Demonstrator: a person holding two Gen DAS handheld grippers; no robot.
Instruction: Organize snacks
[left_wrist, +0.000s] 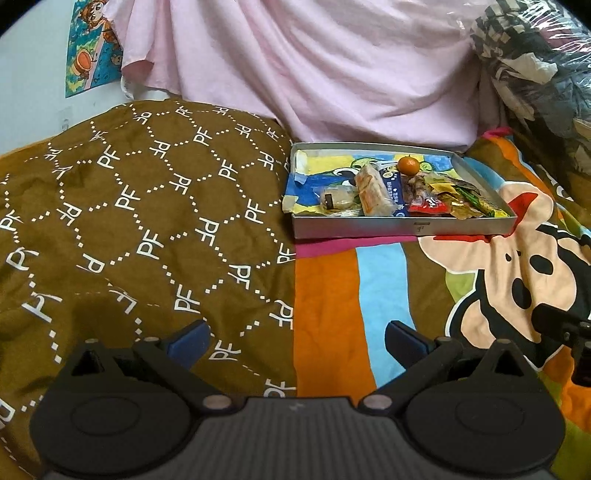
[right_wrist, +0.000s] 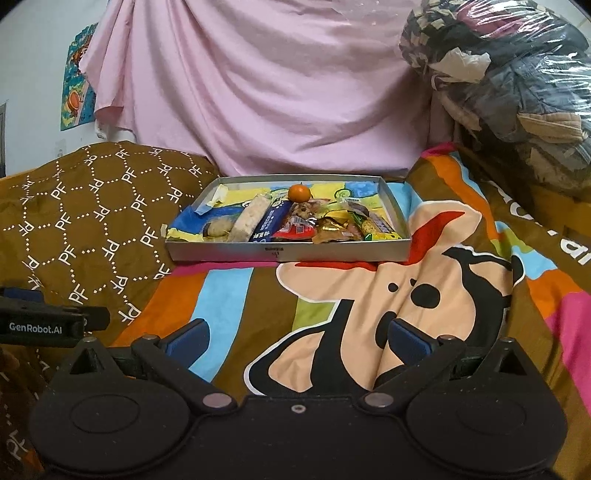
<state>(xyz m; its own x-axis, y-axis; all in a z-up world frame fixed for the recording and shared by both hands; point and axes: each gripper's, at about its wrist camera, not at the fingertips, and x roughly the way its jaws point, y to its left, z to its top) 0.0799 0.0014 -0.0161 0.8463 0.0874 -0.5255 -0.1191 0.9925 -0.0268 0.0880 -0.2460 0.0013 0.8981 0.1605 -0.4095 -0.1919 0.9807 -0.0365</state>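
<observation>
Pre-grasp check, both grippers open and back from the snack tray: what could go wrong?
1. The tangerine sits loose at the back and may roll if bumped.
2. Wrappers overlap on the right, like the red packet, so a pinch could snag two.
3. The tray rests on soft bedding and may tip.

"PF" repeats in white all over the brown quilt. "GenRobot.AI" reads in white on the black body of the left tongs. The print on the snack packets in the tray is too small to read.
</observation>
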